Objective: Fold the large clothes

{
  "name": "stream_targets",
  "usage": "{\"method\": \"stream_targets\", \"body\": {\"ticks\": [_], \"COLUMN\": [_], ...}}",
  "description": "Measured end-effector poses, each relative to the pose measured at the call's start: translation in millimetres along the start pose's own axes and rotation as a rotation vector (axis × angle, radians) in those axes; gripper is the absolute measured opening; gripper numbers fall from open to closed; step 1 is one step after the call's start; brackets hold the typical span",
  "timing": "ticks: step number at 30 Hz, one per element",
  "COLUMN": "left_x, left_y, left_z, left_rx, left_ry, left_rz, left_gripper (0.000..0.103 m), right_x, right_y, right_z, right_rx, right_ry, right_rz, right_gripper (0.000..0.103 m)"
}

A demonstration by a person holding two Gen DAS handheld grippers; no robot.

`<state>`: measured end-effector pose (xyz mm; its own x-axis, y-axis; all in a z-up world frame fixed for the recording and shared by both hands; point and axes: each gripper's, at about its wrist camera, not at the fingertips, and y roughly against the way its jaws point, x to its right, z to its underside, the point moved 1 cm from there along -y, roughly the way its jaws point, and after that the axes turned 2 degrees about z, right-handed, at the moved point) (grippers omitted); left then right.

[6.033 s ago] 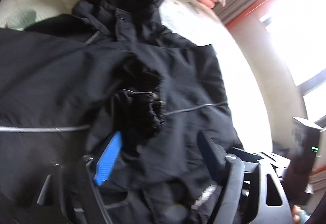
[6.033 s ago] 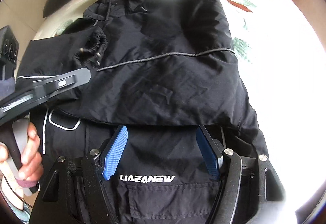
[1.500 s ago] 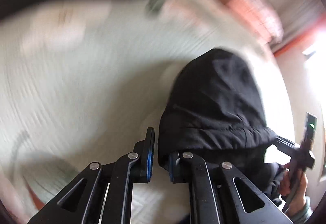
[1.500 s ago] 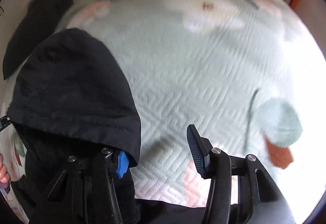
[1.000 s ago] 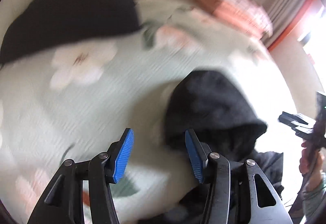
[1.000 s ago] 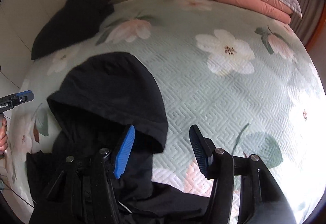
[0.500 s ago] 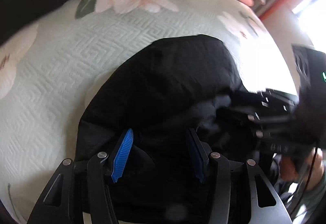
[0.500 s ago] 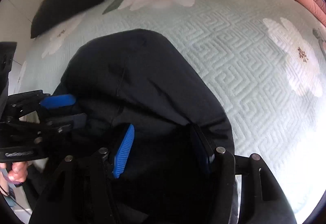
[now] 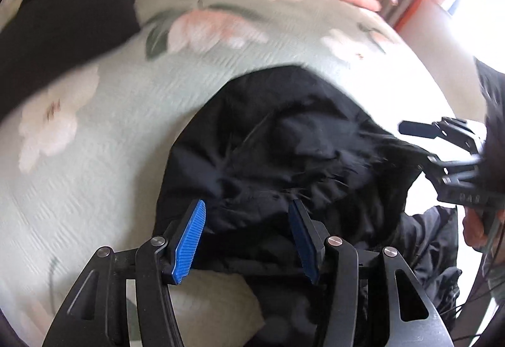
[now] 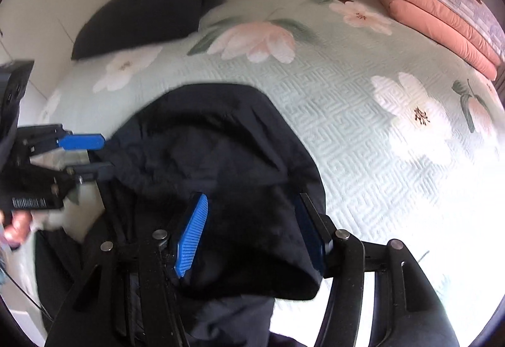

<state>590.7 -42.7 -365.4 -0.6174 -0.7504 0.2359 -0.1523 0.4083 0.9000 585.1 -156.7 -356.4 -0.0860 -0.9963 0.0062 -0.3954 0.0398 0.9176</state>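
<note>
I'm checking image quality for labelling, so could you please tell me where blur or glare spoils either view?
Left wrist view: the pale green flowered quilt smears with motion blur, and window glare whitens the right edge. Right wrist view: sharper, though the quilt's lower right washes out and the black padded hood loses detail.

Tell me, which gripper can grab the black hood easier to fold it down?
Probably the right gripper: its open jaws sit around the hood's bunched edge. The left gripper is open too, at the hood's other side above looser folds, so it's close.
</note>
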Motion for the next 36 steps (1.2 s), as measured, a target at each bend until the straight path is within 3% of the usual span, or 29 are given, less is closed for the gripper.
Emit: {"method": "stream_targets", "body": {"ticks": [1,4,10,14,16,18,19,23,25,27,29,33,34,35,36], "left_x": [-6.9,-22.1,-16.2,-13.0,-14.7,-20.3,-24.4,-44.8,-55.5,-61.4,-63.2,-67.1,-67.0,-67.0,-66.7], "left_y": [-10.4,-32.3,-34.3,0.2,17.9,25.1,24.3,-5.0,-26.9,-40.8,-51.8,-69.6,-71.2,-72.4,-73.7], "left_z": [2.6,15.2,15.0,5.2,-6.0,-19.4,-28.2,-59.0,-67.4,-67.4,-65.0,-66.3,-68.1,-69.6,-70.6], "left_rx": [-0.021,-0.073,-0.062,0.008,0.052,0.085,0.089,0.026,-0.045,-0.099,-0.115,-0.147,-0.143,-0.142,-0.138], "left_ry": [0.025,0.097,0.052,-0.003,-0.027,-0.018,-0.005,0.041,0.078,0.095,0.091,0.106,0.105,0.113,0.126], "left_rz": [-0.007,0.059,0.047,0.059,0.045,0.061,0.072,0.146,0.216,0.26,0.254,0.32,0.337,0.356,0.358], "left_gripper": [0.057,0.059,0.059,0.06,0.063,0.075,0.075,0.075,0.075,0.075,0.075,0.075,0.075,0.075,0.073], "right_x": [1.7,11.9,18.6,28.2,38.6,47.9,50.5,74.7,79.7,83.7,89.0,101.0,100.8,98.2,95.9], "right_y": [-13.0,-45.1,-47.4,-19.2,-4.8,0.1,-0.7,-25.8,-42.0,-55.7,-67.2,-89.0,-88.1,-88.2,-88.9], "right_z": [4.2,13.1,11.2,-2.2,-13.6,-25.6,-30.4,-47.6,-51.4,-54.8,-54.3,-49.1,-49.9,-49.1,-48.2], "right_rx": [-0.038,-0.126,-0.102,-0.069,-0.022,0.013,0.016,-0.025,-0.07,-0.1,-0.111,-0.117,-0.102,-0.097,-0.1], "right_ry": [-0.003,-0.045,-0.05,-0.038,-0.047,-0.069,-0.082,-0.157,-0.165,-0.154,-0.157,-0.184,-0.179,-0.171,-0.167], "right_rz": [0.008,-0.047,-0.068,-0.125,-0.157,-0.155,-0.151,-0.24,-0.277,-0.277,-0.295,-0.385,-0.393,-0.419,-0.429], "right_gripper": [0.053,0.051,0.051,0.057,0.069,0.071,0.071,0.071,0.071,0.071,0.071,0.072,0.067,0.043,0.038]}}
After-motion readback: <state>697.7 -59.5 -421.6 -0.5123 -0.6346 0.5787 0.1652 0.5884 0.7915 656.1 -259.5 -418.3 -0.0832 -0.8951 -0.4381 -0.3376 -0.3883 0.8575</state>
